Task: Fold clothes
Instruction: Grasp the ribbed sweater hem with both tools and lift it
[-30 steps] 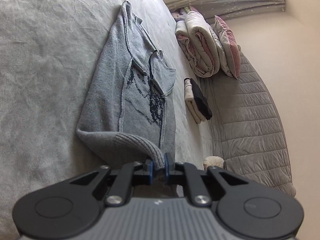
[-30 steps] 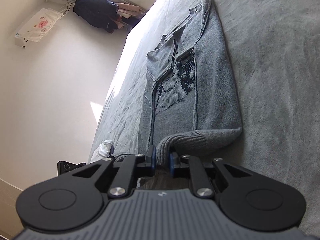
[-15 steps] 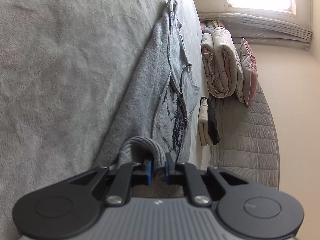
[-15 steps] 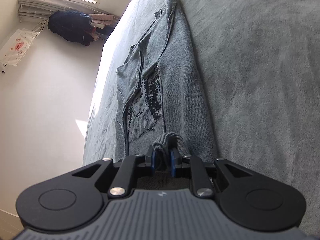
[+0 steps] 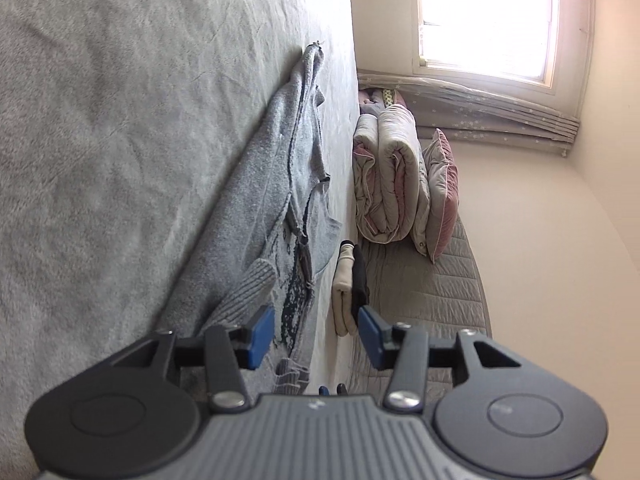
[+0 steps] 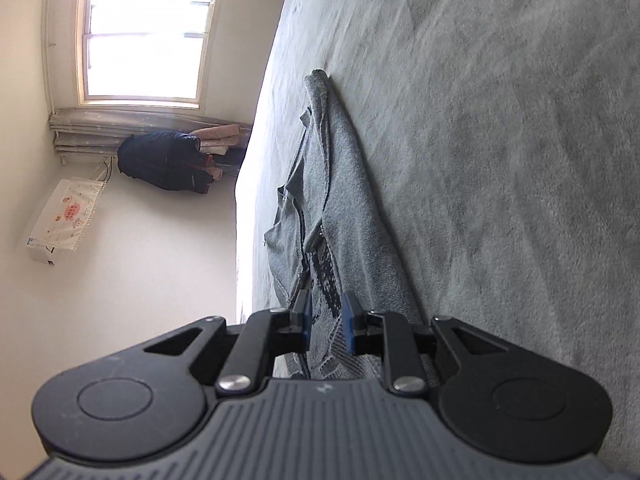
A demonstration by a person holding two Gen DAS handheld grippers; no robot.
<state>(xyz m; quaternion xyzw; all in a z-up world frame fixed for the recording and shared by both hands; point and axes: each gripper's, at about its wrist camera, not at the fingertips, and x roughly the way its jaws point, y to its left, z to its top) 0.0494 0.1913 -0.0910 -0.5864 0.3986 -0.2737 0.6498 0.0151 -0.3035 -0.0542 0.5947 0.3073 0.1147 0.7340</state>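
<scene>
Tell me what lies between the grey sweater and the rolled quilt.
In the left wrist view, a strip of bare bedspread separates the sweater from the quilt; nearer the camera, a small stack of folded clothes sits there.

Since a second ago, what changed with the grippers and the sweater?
Both grippers carried the ribbed hem of the grey knit sweater forward over its body, then let go. The left gripper now stands wide open, the ribbed hem lying folded on the sweater. The right gripper is open too, nothing clamped. The grey bedspread, rolled quilt and small folded stack stayed put.
</scene>
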